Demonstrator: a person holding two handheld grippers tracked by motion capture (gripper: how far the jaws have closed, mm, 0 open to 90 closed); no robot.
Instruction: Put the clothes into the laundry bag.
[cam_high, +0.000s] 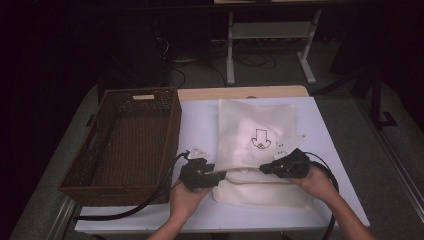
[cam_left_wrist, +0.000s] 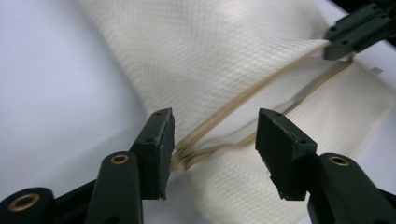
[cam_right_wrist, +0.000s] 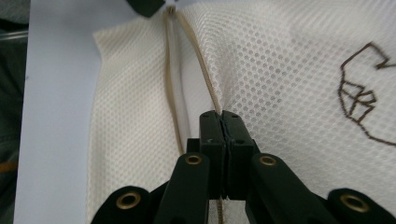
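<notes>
Mesh laundry bag (cam_high: 255, 132) lies flat on the bench (cam_high: 200, 125) beside the wicker basket (cam_high: 125, 142), its tan zipper edge pinched tight by the right hand-held gripper (cam_high: 265, 168) to hold it taut, while the left hand-held gripper (cam_left_wrist: 212, 140) stands open around the zipper's other end, clamping nothing
</notes>
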